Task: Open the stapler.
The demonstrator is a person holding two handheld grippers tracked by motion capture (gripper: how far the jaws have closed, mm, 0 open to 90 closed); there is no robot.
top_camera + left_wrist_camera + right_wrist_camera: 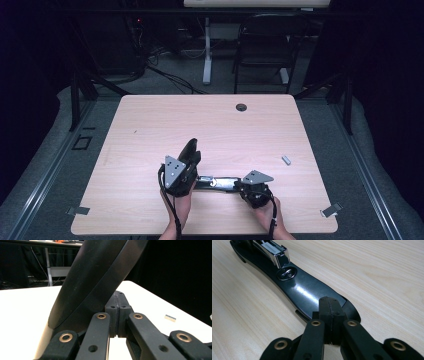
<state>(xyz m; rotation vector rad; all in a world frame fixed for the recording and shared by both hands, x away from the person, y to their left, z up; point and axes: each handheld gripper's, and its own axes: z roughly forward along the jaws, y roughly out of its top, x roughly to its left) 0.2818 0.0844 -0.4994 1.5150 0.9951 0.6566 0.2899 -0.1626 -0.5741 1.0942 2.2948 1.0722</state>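
A black stapler lies swung open near the table's front edge. Its base (pixel 217 182) rests flat, with the metal staple channel (pixel 273 250) and anvil showing in the right gripper view. Its black top cover (pixel 190 150) stands tilted up at the left end. My left gripper (pixel 191 165) is shut, its pads (pixel 117 312) pressed together with nothing between them, and the cover (pixel 100 277) leans across just to their left. My right gripper (pixel 240 186) is shut too, its tips (pixel 330 308) resting on the rounded end of the base (pixel 307 292).
A short grey strip of staples (pixel 286 160) lies on the wooden table (pixel 150 125) to the right, also visible as a strip of staples (pixel 170 318). A cable hole (pixel 241 107) sits near the far edge. Tape tabs (pixel 331 210) mark the front corners. A chair (pixel 265 45) stands beyond.
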